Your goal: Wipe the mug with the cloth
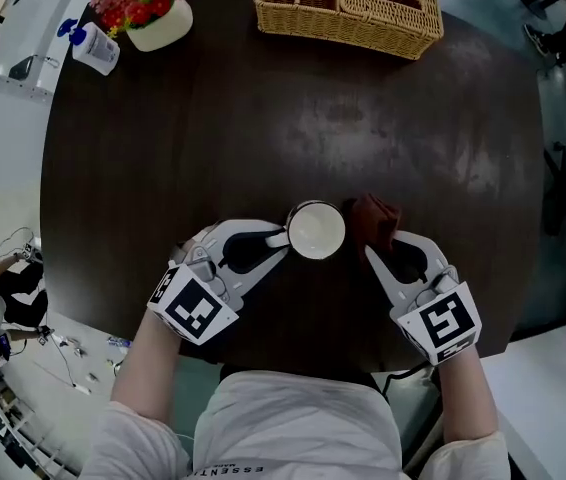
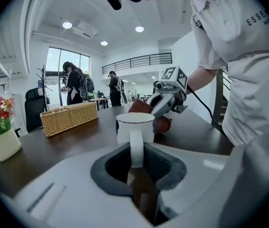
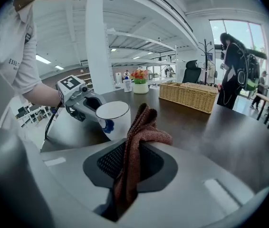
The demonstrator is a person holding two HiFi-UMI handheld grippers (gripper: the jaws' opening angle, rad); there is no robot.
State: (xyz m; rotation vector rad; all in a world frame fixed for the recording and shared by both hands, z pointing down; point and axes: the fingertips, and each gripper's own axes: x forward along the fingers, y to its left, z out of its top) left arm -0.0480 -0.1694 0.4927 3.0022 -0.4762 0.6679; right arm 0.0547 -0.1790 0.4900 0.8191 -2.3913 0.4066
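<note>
The left gripper (image 1: 281,240) is closed on the handle of the white mug (image 1: 316,230), which is upright over the near part of the dark round table (image 1: 263,128). The right gripper (image 1: 373,248) clamps the reddish-brown cloth (image 1: 374,216), bunched just beside the mug's right side. From the left gripper view the mug covers part of the cloth. At the far edge are a wicker basket (image 1: 348,6), a flower pot (image 1: 148,10) and a small bottle (image 1: 93,46), well apart from the mug.
</note>
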